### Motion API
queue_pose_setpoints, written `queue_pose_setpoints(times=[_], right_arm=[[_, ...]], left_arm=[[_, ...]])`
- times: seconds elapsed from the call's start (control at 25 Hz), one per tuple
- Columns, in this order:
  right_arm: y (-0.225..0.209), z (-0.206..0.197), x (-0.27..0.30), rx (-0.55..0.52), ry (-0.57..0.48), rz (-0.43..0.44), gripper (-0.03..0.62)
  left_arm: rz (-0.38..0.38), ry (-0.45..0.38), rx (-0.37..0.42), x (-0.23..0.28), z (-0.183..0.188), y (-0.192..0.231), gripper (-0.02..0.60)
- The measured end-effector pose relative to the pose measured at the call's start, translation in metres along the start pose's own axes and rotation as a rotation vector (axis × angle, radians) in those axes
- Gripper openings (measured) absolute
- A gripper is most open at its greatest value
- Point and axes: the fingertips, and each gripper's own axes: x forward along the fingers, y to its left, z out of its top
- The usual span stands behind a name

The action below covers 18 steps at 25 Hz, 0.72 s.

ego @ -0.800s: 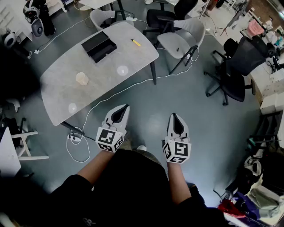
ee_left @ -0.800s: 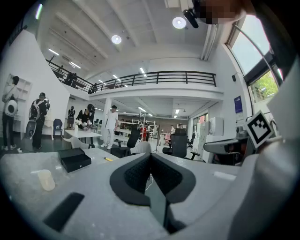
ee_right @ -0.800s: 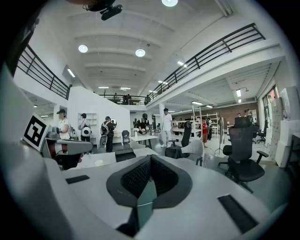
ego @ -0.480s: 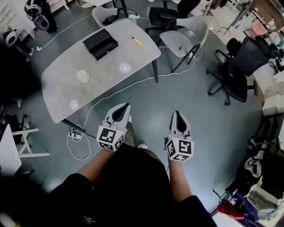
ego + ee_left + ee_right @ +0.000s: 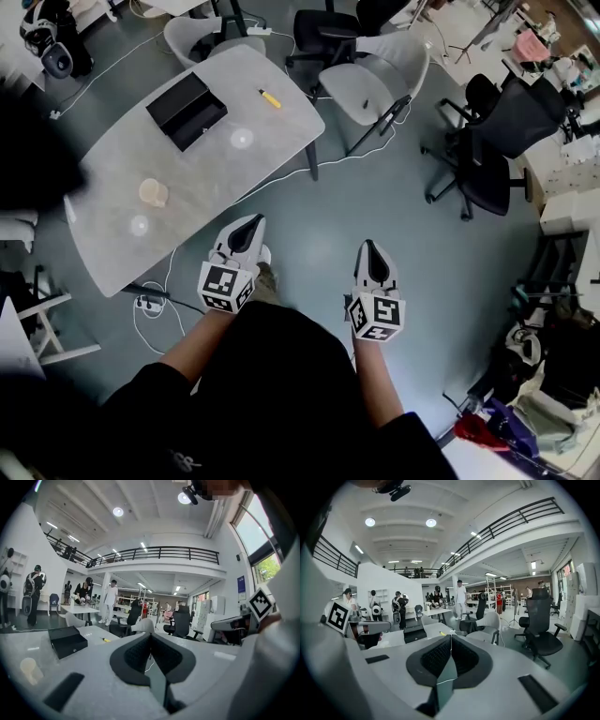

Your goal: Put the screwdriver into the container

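Observation:
A small yellow screwdriver [image 5: 269, 99] lies near the far edge of the grey table [image 5: 112, 234], right of an open black box-shaped container [image 5: 186, 111]. From the left gripper view the container [image 5: 68, 641] and the screwdriver [image 5: 106, 640] lie ahead on the tabletop; in the right gripper view the screwdriver [image 5: 442, 632] shows as a yellow speck beside the container [image 5: 414, 634]. My left gripper [image 5: 251, 222] hangs just off the table's near edge, shut and empty. My right gripper [image 5: 370, 247] is shut and empty over the floor, well right of the table.
A pale cup [image 5: 153, 193] stands on the table's left part. White cables [image 5: 159, 309] trail on the floor under the table. A grey chair [image 5: 375, 80] and black office chairs [image 5: 487, 141] stand to the right of the table. People stand at tables far behind.
The table has slid left and a little upward in the head view, and both grippers have drifted slightly left with it. Both stay shut.

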Motion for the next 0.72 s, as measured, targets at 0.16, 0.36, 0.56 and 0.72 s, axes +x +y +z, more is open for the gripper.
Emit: queue_pose_setpoints(times=[0.16,0.36,0.56,0.72], right_arm=[[0.01,0.019,0.055,0.0,0.011,0.01,0.012],[0.051,0.041,0.137,-0.028,0.017,0.049,0.012],[0.065,0.055,0.185,-0.032,0.048,0.043,0.012],[0.063,0.058,0.217,-0.041,0.076,0.035,0.012]], left_arm=[[-0.023,-0.006,-0.009,0.035,0.016,0.037,0.017],[-0.049,-0.008,-0.049,0.068,0.022,0.094,0.017],[-0.082,0.024,-0.054,0.095,0.026,0.128,0.017],[-0.11,0.037,-0.059,0.13,0.026,0.157,0.017]])
